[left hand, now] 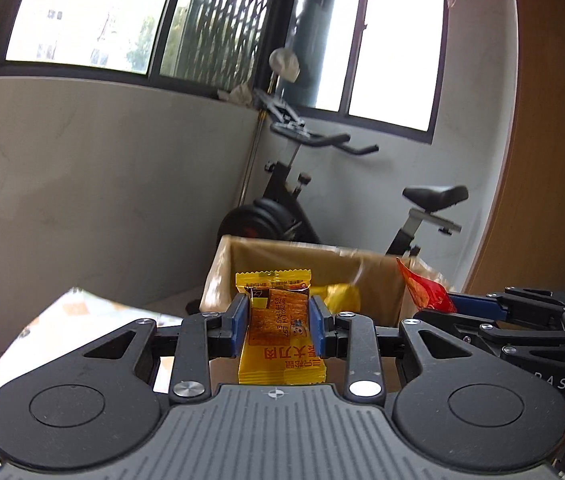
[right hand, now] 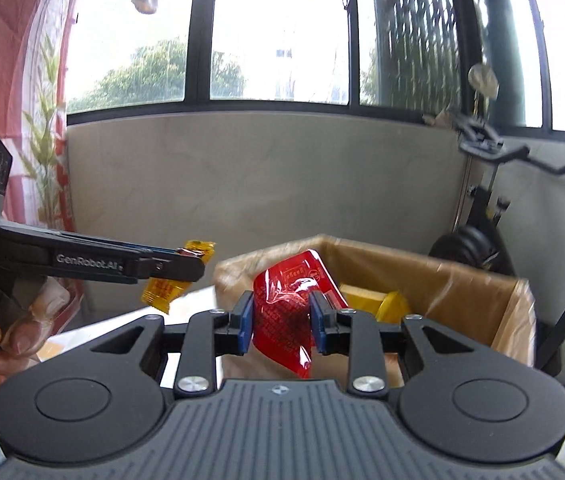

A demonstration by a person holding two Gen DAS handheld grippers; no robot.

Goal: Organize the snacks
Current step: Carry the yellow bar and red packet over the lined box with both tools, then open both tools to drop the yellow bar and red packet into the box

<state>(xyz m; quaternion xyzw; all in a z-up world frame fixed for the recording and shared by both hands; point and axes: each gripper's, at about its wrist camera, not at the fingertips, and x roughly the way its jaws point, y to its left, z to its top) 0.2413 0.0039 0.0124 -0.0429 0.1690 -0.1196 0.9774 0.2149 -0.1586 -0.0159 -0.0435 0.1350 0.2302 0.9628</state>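
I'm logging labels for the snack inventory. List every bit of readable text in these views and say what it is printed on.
"GenRobot.AI": side of the left tongs, seen from the right wrist view.
"R A S": partial letters on the right tongs, body side.
Yellow snack packet: large red Chinese characters, upside down, and a date code; not read reliably.
Red snack packet: print too blurred.

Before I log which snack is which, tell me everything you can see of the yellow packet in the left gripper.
The yellow packet is a small glossy plastic pillow pack with crimped, serrated ends, red printed characters and a picture of brown ridged squares. It looks sealed and stands roughly upright, pinched at its sides between the left gripper's blue pads. It hangs in the air before the open cardboard box, touching nothing else.
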